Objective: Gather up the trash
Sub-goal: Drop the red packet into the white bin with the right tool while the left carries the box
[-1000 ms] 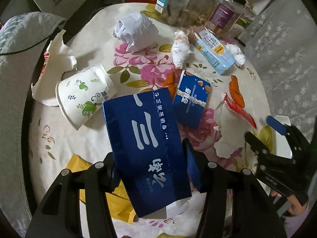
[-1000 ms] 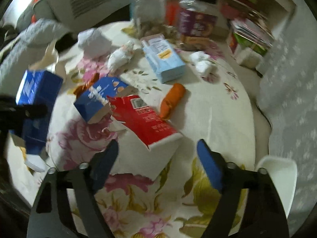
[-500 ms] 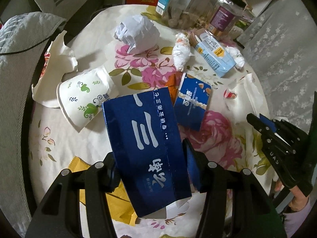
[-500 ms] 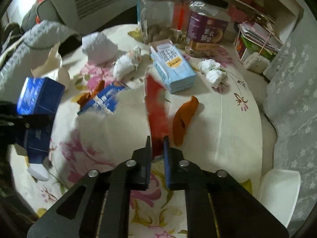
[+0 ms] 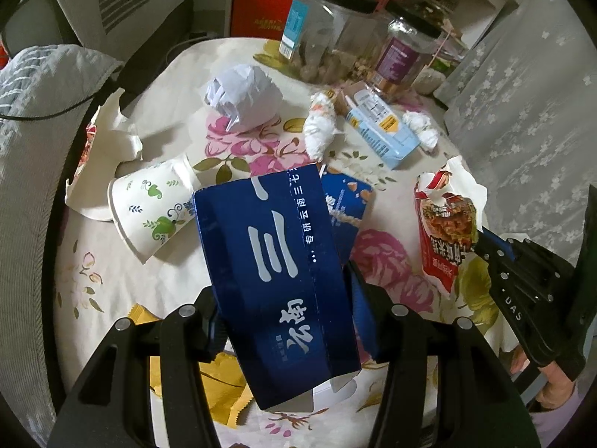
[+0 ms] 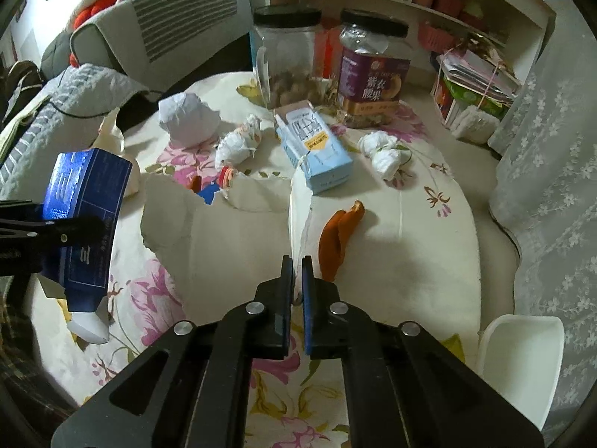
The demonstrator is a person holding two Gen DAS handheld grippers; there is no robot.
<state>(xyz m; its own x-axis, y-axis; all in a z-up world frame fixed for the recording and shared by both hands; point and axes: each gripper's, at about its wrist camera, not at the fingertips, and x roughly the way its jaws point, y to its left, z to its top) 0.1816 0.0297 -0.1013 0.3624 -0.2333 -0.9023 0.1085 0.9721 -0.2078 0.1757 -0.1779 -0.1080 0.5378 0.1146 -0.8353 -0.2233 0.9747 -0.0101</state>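
Left tool (image 5: 285,321): you clamp the blue carton (image 5: 276,268).
Right tool (image 6: 297,267): pinches the red wrapper (image 5: 444,231); its print, three o'clock, probably food, shows only leftward.

I see a dark blue cardboard box (image 5: 283,272) with pale lettering, a white paper cup (image 5: 153,209) printed with green leaves, a red-and-white torn wrapper (image 5: 446,224), and a cream tablecloth (image 5: 175,283) patterned with pink flowers.

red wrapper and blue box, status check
Left tool shut on blue box. Right tool shut on red wrapper, lifted. Paper cup remains.
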